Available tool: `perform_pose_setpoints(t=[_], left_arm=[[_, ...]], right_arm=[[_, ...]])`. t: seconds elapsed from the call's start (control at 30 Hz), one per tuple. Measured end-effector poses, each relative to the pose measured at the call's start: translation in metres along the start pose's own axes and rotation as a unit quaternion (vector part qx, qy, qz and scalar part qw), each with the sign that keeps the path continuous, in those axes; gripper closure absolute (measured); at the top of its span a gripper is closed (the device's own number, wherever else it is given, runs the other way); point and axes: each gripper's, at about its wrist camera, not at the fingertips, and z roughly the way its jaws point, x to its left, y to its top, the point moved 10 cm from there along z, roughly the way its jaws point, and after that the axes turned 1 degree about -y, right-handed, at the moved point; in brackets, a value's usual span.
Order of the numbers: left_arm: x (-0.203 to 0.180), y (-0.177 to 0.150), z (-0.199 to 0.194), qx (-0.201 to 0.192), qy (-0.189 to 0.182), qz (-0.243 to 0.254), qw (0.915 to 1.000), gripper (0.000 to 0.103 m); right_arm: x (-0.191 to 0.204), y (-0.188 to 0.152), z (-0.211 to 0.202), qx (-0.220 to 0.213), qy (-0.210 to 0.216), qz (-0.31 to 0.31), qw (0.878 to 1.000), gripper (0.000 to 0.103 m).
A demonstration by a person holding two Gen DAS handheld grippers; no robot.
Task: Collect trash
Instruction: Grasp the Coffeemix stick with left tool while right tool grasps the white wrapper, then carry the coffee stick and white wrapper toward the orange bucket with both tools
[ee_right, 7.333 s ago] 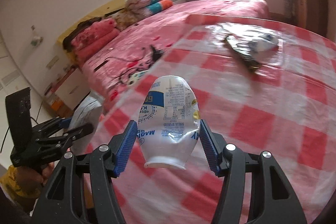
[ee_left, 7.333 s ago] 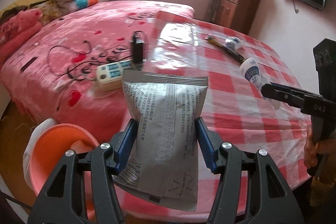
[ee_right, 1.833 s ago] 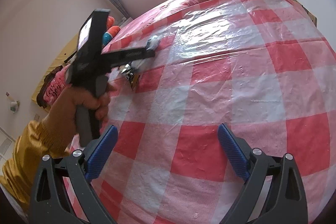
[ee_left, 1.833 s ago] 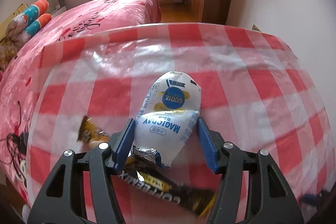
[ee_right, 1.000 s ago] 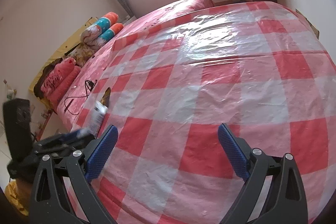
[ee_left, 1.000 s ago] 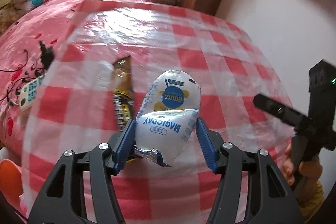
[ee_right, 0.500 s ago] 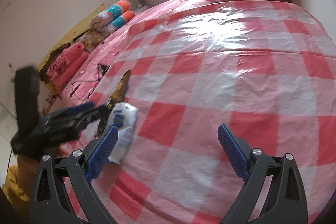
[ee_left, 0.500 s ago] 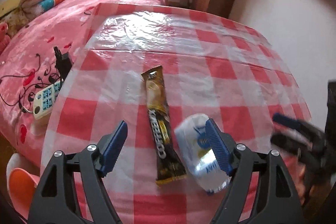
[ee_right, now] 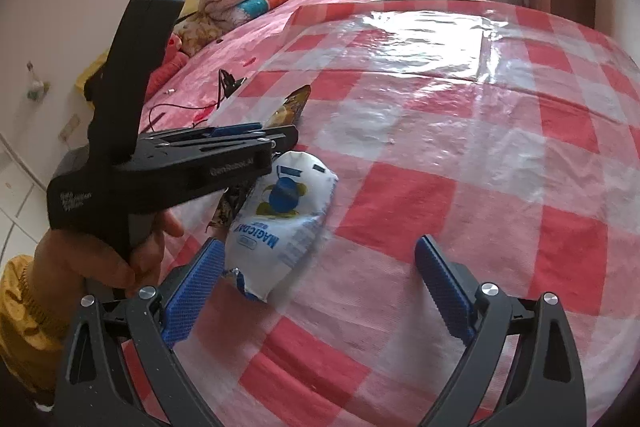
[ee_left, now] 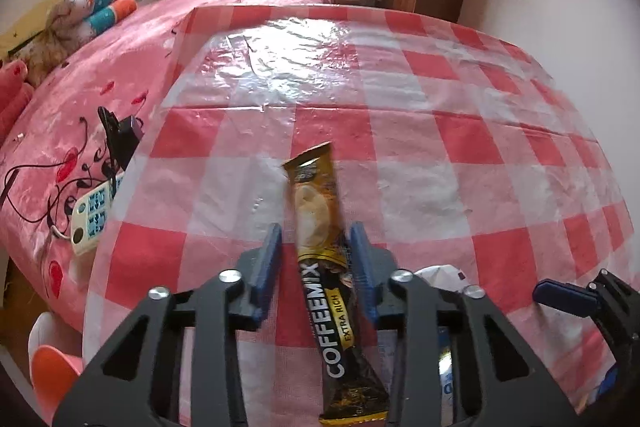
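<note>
1. your left gripper (ee_left: 316, 251) is closing its jaws around the coffee mix sachet (ee_left: 324, 267), which lies lengthwise between the blue pads on the checked tablecloth (ee_left: 460, 147). a sliver of gap shows on each side, so i judge the pinch is not yet firm.

2. your right gripper (ee_right: 320, 291) stands wide, jaws well apart, with nothing held. the white milk pouch (ee_right: 280, 223) lies on the cloth just inside its left pad, touching or nearly so; i cannot tell which.

3. the step in hand, as i read it: picking the sachet off the table while the right side lines up on the pouch.

4. next, finish the squeeze on the sachet before you lift. it is thin and flat, so it may slip or fold if you pull early.

5. for the pouch, shift your right gripper leftward so the pouch sits centred between the pads, then close. it looks soft and crumpled.

6. the orange bin (ee_left: 52, 371) shows at the lower left, below the table edge; that is likely where both go.
</note>
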Motion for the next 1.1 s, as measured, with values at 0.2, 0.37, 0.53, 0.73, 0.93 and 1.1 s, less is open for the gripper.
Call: perform_pose_setpoints(t=[0.2, 0.37, 0.53, 0.73, 0.93, 1.1], left_arm=[[0.013, -0.004, -0.007, -0.006, -0.026, -0.025, 0.9993, 0.079], [0.031, -0.012, -0.019, -0.016, -0.034, -0.049, 0.9981, 0.08], [0.054, -0.022, -0.035, -0.027, -0.033, -0.07, 0.9966, 0.08], [0.078, -0.038, -0.051, -0.036, -0.028, -0.086, 0.9953, 0.08], [0.095, -0.06, -0.064, -0.037, -0.028, -0.098, 0.9941, 0.079], [0.107, -0.073, -0.075, -0.036, -0.03, -0.109, 0.993, 0.079]], right_arm=[[0.017, 0.002, 0.013, 0.003, -0.004, -0.025, 1.0, 0.008], [0.026, 0.005, 0.021, 0.004, -0.027, -0.045, 0.999, 0.008], [0.03, 0.014, 0.036, 0.009, -0.056, -0.057, 0.997, 0.008], [0.036, 0.017, 0.05, 0.024, -0.107, -0.097, 0.989, 0.018], [0.04, 0.015, 0.055, 0.02, -0.129, -0.126, 0.983, 0.034], [0.04, 0.012, 0.053, 0.018, -0.125, -0.124, 0.984, 0.035]])
